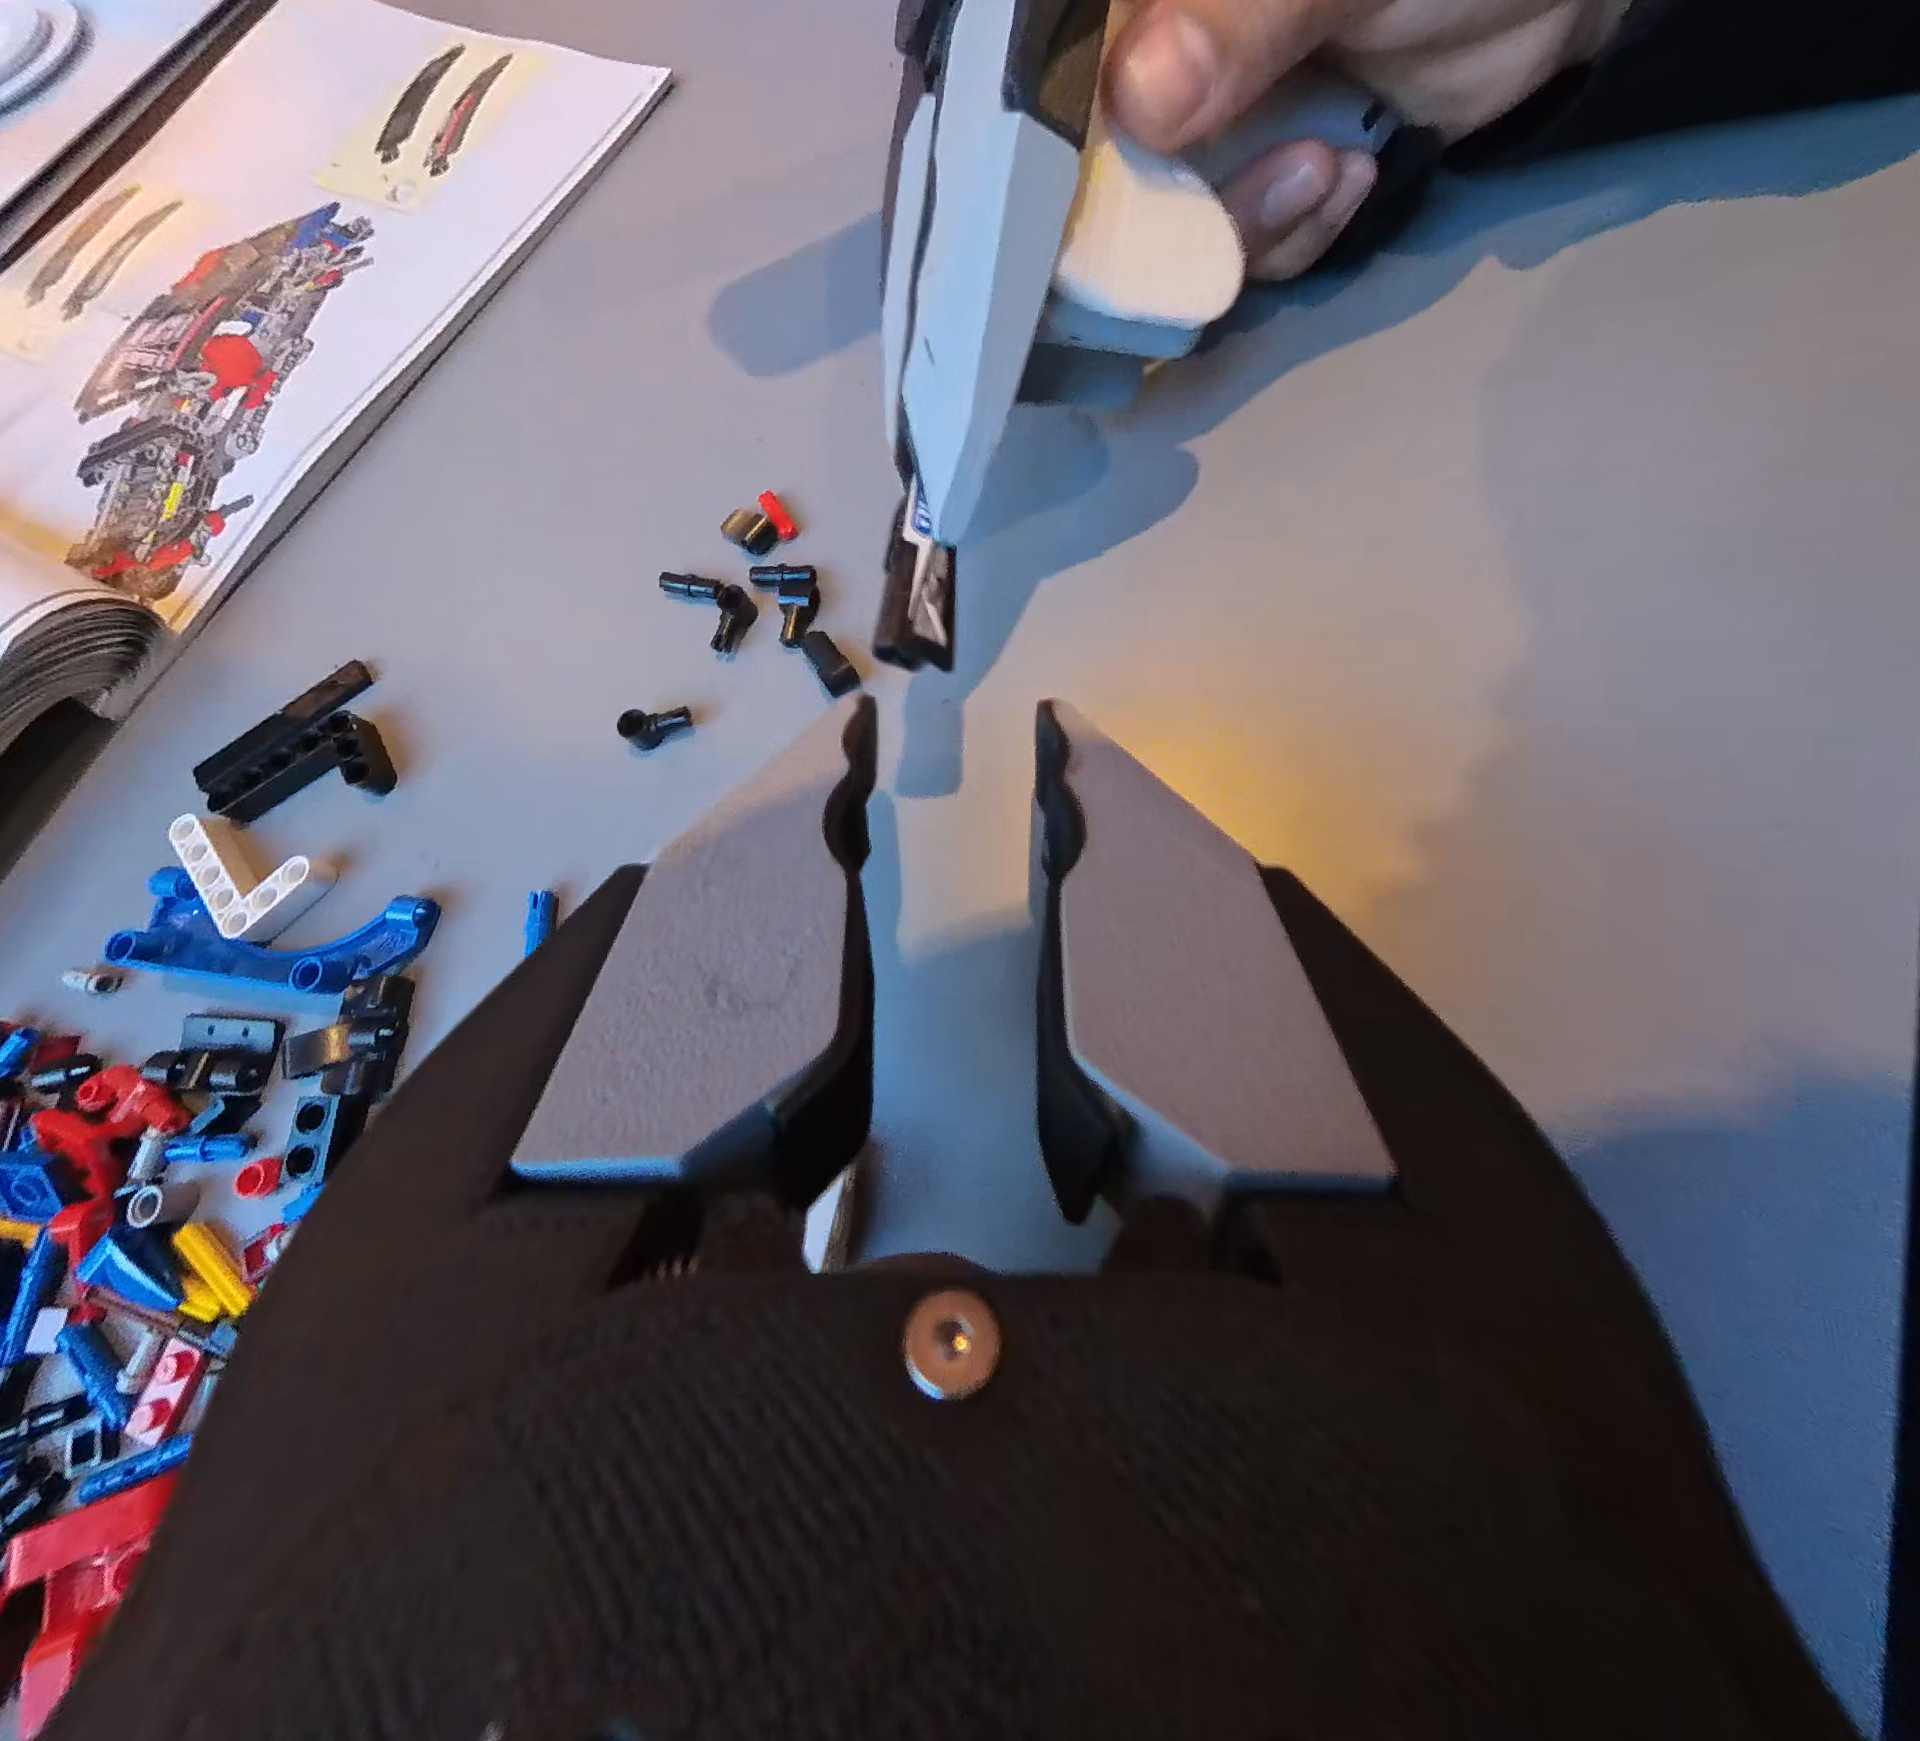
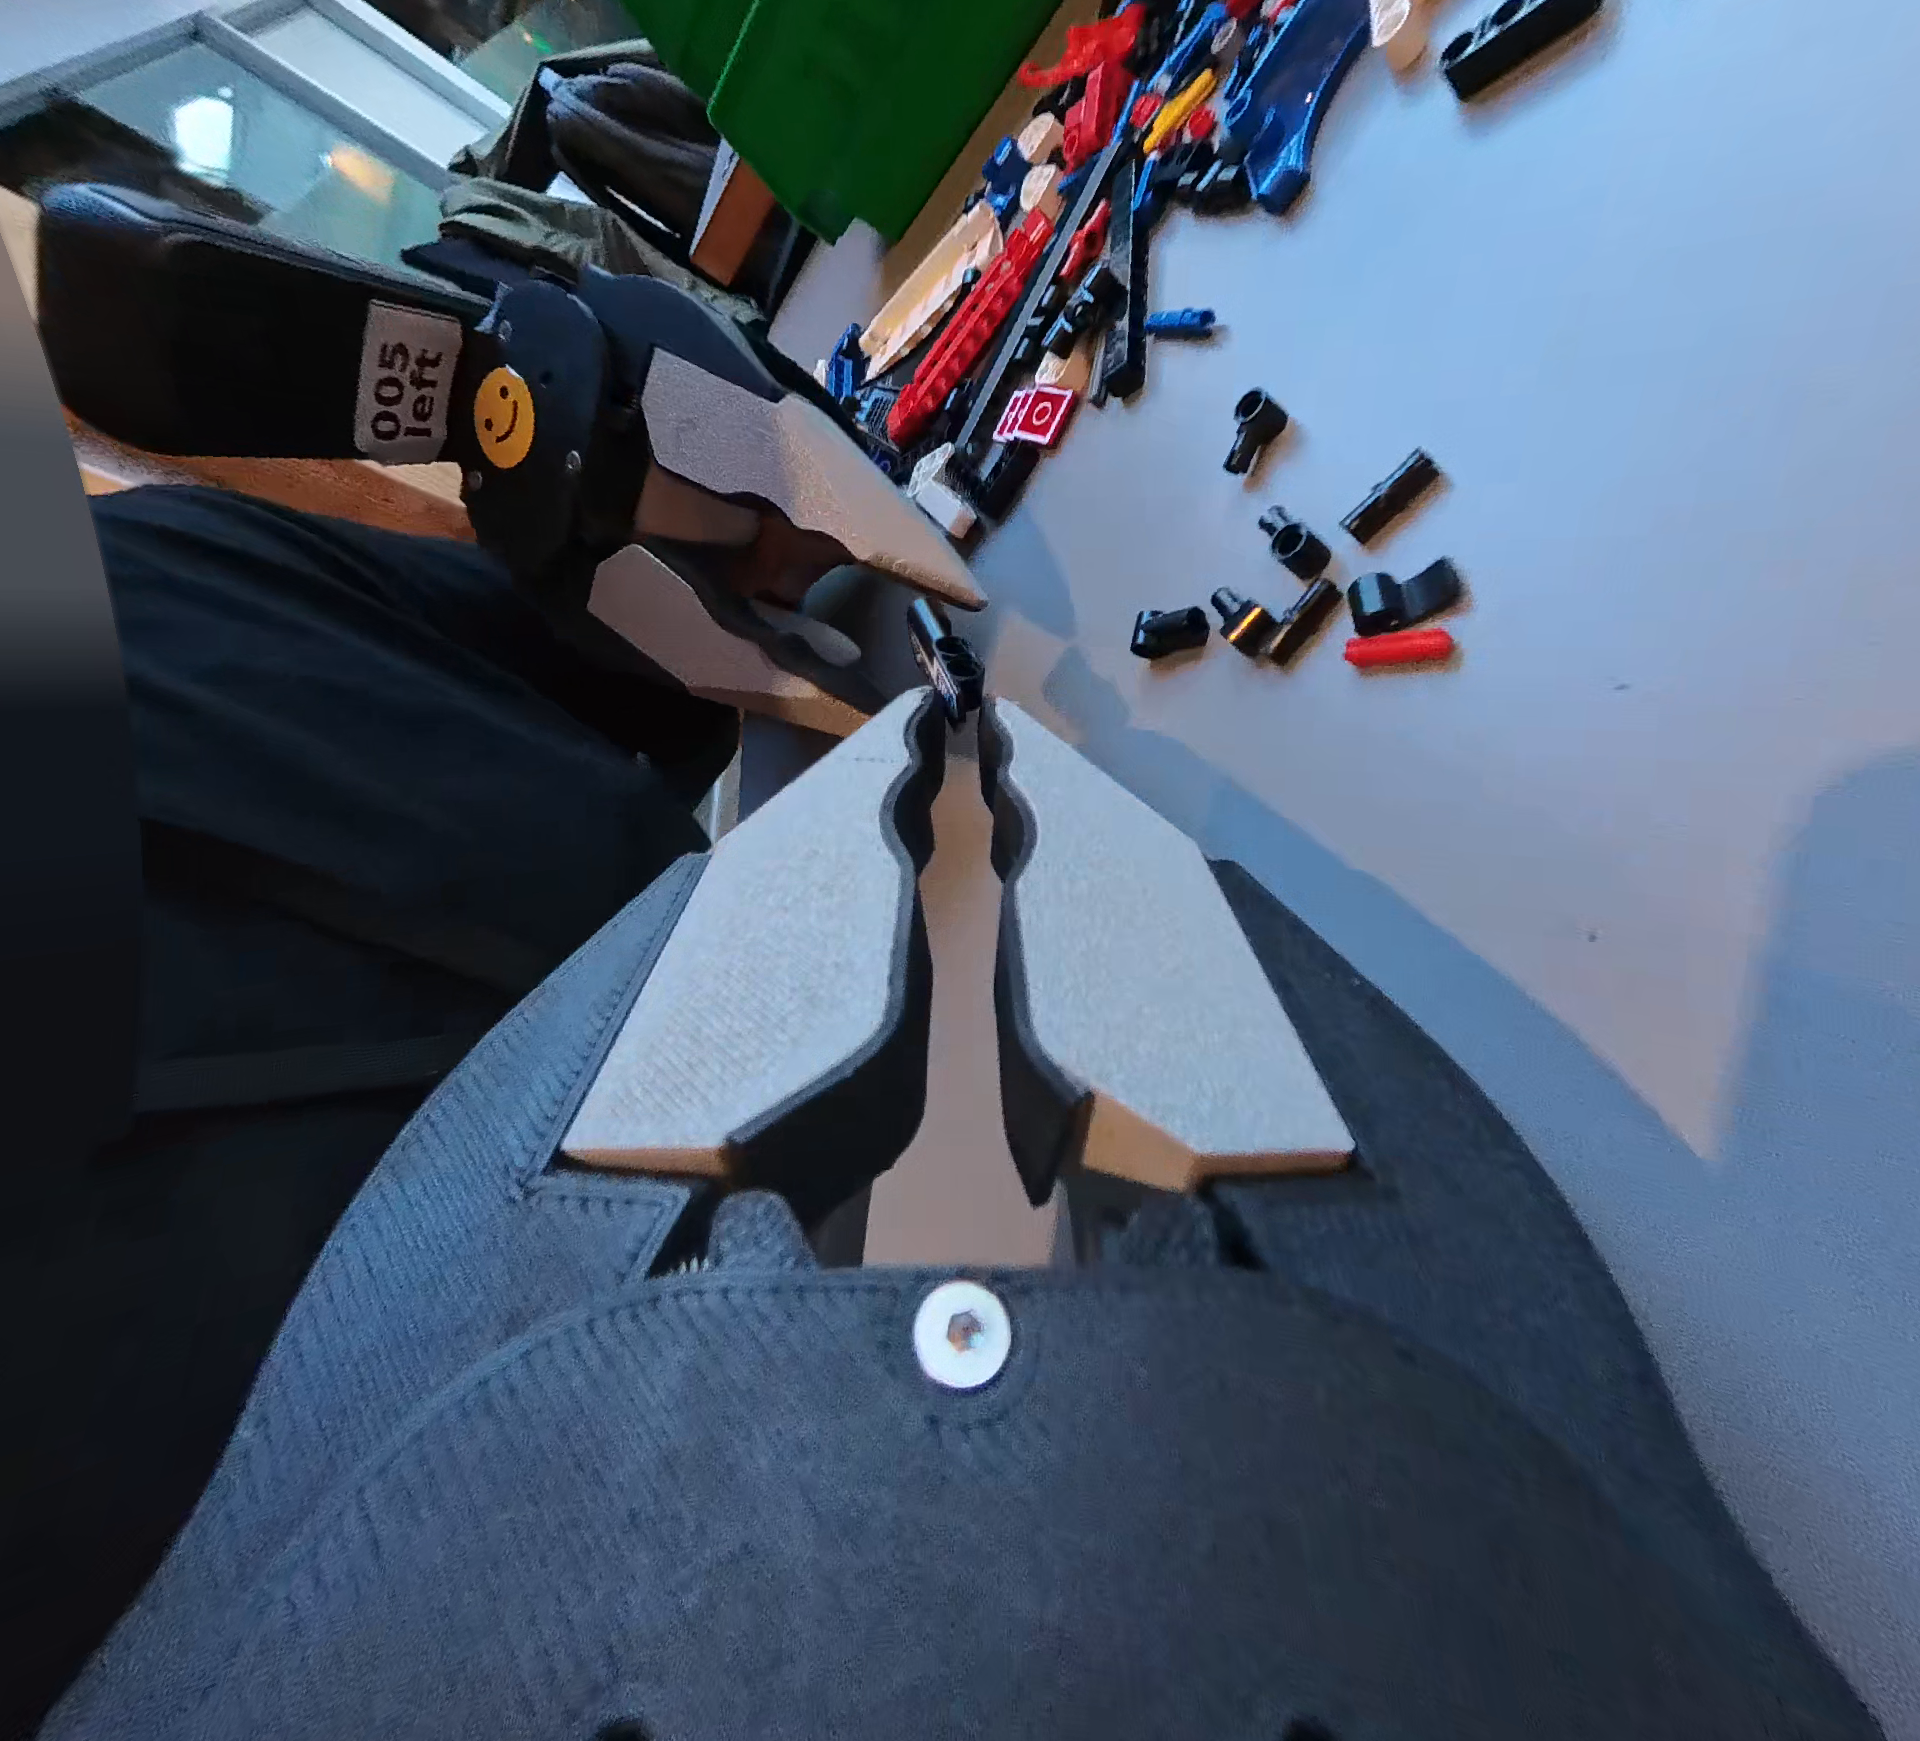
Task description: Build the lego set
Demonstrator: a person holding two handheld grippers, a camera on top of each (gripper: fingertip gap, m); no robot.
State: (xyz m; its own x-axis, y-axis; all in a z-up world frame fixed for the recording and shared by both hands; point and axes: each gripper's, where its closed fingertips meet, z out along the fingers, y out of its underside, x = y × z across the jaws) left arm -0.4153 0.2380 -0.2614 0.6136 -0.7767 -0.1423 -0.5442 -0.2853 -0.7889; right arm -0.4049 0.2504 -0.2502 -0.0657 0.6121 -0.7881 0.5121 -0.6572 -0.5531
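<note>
My right gripper (image 2: 961, 709) is shut on a small black lego piece (image 2: 951, 668) with a pale sticker on it and holds it just above the grey table. In the left wrist view the right gripper (image 1: 925, 548) comes down from above with the black piece (image 1: 920, 616) at its tip. My left gripper (image 1: 956, 720) is open and empty, with its fingertips just short of the piece. It also shows in the right wrist view (image 2: 914, 626), open, close beside the piece.
Several small black connectors (image 1: 748, 611) and a red pin (image 1: 777, 515) lie left of the piece. A pile of loose lego parts (image 1: 125, 1172) lies at lower left, with a black L-beam (image 1: 301, 746) and an open instruction booklet (image 1: 260, 289) behind. A green box (image 2: 862, 8) stands off the table. The grippers are tip to tip, or close to it. My right gripper's tips are some 7 cm from the red pin (image 1: 777, 515). Seen from the right wrist view (image 2: 1396, 646) as well.
</note>
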